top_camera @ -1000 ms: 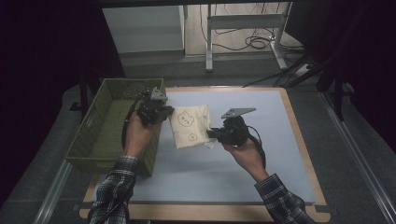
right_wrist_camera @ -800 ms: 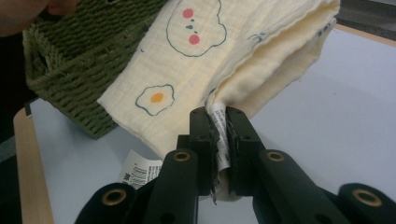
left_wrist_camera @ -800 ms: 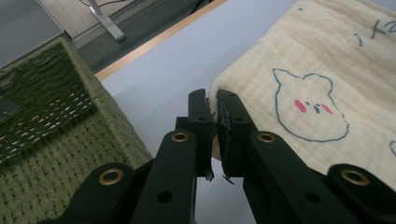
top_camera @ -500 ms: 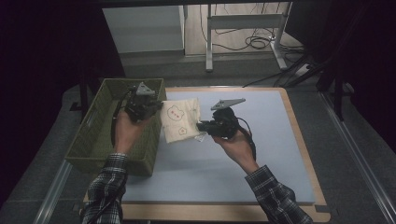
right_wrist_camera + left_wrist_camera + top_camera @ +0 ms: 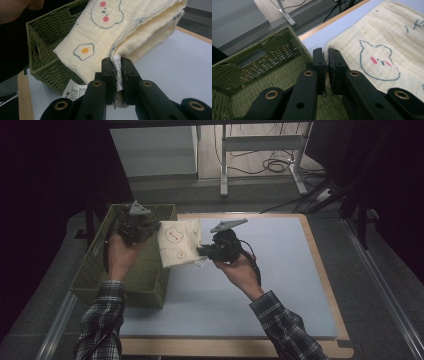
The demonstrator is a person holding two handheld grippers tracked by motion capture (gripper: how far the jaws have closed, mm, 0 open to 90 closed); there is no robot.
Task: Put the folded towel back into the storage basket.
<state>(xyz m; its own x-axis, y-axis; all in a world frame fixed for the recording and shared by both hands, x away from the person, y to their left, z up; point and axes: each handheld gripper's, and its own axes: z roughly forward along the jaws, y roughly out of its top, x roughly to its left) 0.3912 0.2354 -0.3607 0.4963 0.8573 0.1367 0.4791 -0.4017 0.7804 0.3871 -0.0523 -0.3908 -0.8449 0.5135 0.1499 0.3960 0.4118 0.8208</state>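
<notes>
One folded cream cloth point(image 5: 179, 244) is hanging in the air between two grippers, over the right rim of one green basket point(image 5: 100, 270) and the edge of one blue mat point(image 5: 280, 285). The left gripper point(image 5: 326, 65) is pinching the cloth's edge with jaws nearly closed; the right gripper point(image 5: 117, 67) is likewise clamping a corner. Two white tags point(image 5: 73, 90) are showing, their print unreadable.

The folded cloth point(image 5: 130, 27) hides the green basket's point(image 5: 42, 35) far side; the label's point(image 5: 73, 91) print is unreadable.
</notes>
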